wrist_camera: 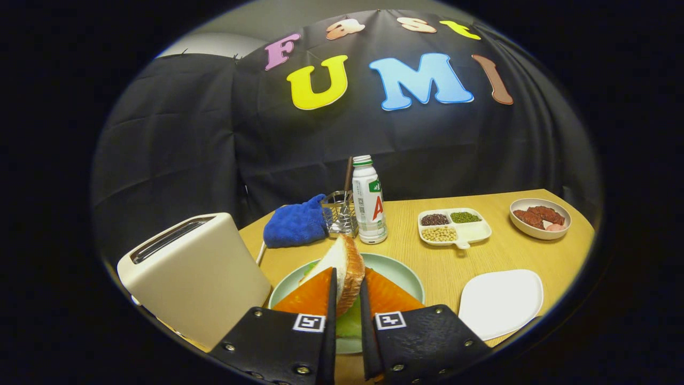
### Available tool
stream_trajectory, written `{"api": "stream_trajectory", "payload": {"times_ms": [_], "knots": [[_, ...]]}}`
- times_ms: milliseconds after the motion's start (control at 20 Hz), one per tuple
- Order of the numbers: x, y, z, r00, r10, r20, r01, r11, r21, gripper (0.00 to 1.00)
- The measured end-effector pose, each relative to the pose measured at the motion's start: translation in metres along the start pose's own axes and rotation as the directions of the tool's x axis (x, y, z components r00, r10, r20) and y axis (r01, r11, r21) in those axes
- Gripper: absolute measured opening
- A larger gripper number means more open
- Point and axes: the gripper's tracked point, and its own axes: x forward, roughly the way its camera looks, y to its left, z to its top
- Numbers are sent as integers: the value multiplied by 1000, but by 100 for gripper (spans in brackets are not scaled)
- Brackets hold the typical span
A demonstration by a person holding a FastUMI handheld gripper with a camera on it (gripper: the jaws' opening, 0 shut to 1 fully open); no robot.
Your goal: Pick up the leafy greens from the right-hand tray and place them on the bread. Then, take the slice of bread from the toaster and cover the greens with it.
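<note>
A slice of bread (344, 267) stands on edge between my two fingers, and my gripper (347, 291) is shut on it. The slice hangs just above a pale green plate (401, 272). Under the fingers, on that plate, a patch of leafy greens (350, 323) shows; the bread beneath them is hidden. To the left of the plate stands the cream toaster (197, 272), its slots showing nothing. To the right of the plate lies a white tray (499, 302), bare.
Beyond the plate stand a white bottle (370, 200), a metal rack (338, 214) and a blue mitt (295, 223). Further right are a divided dish of beans (454, 225) and a bowl of meat (539, 216). The wooden table (497, 251) ends at the black cloth wall.
</note>
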Motion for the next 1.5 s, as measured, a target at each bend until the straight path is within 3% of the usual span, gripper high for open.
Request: {"api": "stream_trajectory", "payload": {"times_ms": [100,750,950,1300,1500], "knots": [[0,-3,-2,1000,-7,-6,7,1000,9,26],[1,-21,-8,998,-64,-20,64,998,-14,35],[0,-31,-11,994,-105,-18,103,992,-73,52],[-11,-26,7,996,-74,50,78,993,-83,52],[-30,-36,27,989,-74,128,94,984,-152,52]]}}
